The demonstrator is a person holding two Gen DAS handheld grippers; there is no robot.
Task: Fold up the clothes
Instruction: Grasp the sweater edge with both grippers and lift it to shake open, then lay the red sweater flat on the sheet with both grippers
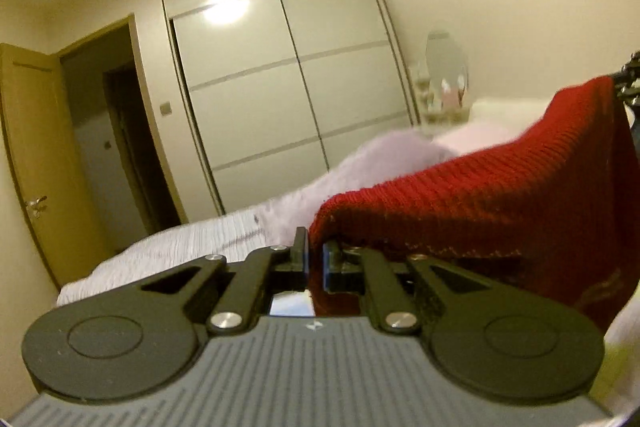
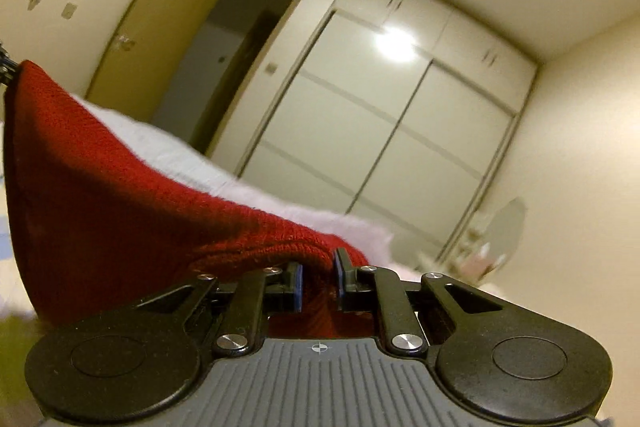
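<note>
A red knitted garment (image 1: 500,203) hangs stretched in the air between my two grippers, above the bed. My left gripper (image 1: 316,259) is shut on one edge of it, the red knit pinched between its pads. In the left wrist view the garment runs up to the right, where the tip of the other gripper (image 1: 628,75) holds its far corner. My right gripper (image 2: 319,277) is shut on the red garment (image 2: 120,195) too, with folds of knit between the blue pads. From there the cloth rises to the left edge, where the other gripper (image 2: 5,67) shows.
Below lies a bed with a pale lilac blanket (image 1: 360,179) and white bedding (image 1: 168,251). A white sliding-door wardrobe (image 1: 280,75) fills the far wall, and an open wooden door (image 1: 36,163) stands to its left. A small table with a mirror (image 1: 446,67) stands by the wardrobe.
</note>
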